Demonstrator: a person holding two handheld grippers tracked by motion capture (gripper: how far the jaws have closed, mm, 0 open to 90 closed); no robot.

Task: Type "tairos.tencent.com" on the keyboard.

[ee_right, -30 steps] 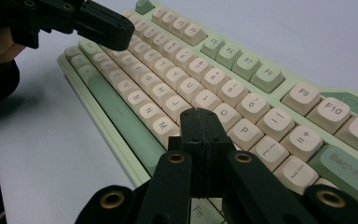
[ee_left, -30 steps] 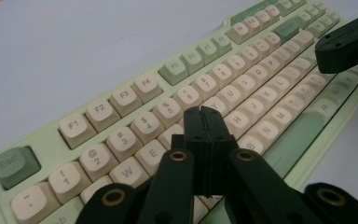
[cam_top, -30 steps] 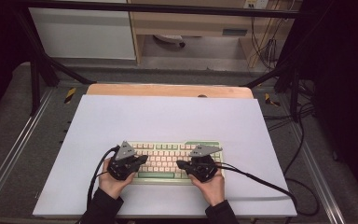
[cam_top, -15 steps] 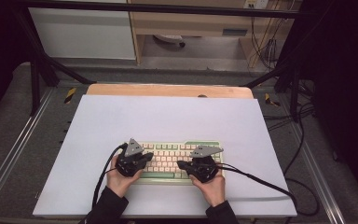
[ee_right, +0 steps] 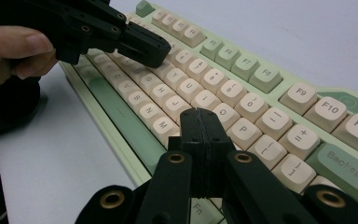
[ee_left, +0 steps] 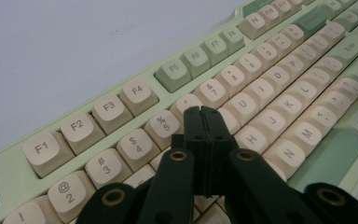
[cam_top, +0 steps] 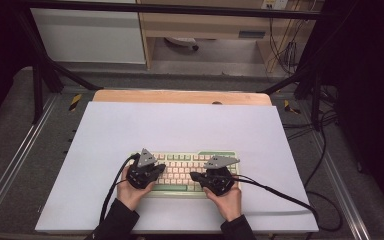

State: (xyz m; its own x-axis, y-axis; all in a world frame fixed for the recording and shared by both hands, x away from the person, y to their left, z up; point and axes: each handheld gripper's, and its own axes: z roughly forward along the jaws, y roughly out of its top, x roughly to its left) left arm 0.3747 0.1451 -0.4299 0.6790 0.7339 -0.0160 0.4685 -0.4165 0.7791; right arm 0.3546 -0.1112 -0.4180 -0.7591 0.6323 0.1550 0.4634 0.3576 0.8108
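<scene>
A pale green keyboard (cam_top: pixel 185 159) with cream keys lies on the white table sheet near the front edge. My left gripper (cam_top: pixel 159 168) hovers over its left half with its jaws pressed together and nothing between them. In the left gripper view the tips (ee_left: pixel 203 113) sit above the keys around 5 and 6 of the keyboard (ee_left: pixel 270 93). My right gripper (cam_top: pixel 194 176) is over the right half, also shut and empty. Its tips (ee_right: pixel 200 114) hang above the letter keys near L and O of the keyboard (ee_right: pixel 242 88). Whether either touches a key I cannot tell.
The white sheet (cam_top: pixel 180 125) covers a wooden table (cam_top: pixel 180 96) inside a metal frame. Cables trail from both grippers, one running off to the right (cam_top: pixel 280 195). In the right gripper view the left gripper (ee_right: pixel 144 46) and the hand (ee_right: pixel 14 51) holding it are close by.
The left gripper has shifted slightly to the right over the keyboard. The right gripper has kept still. Both stayed shut.
</scene>
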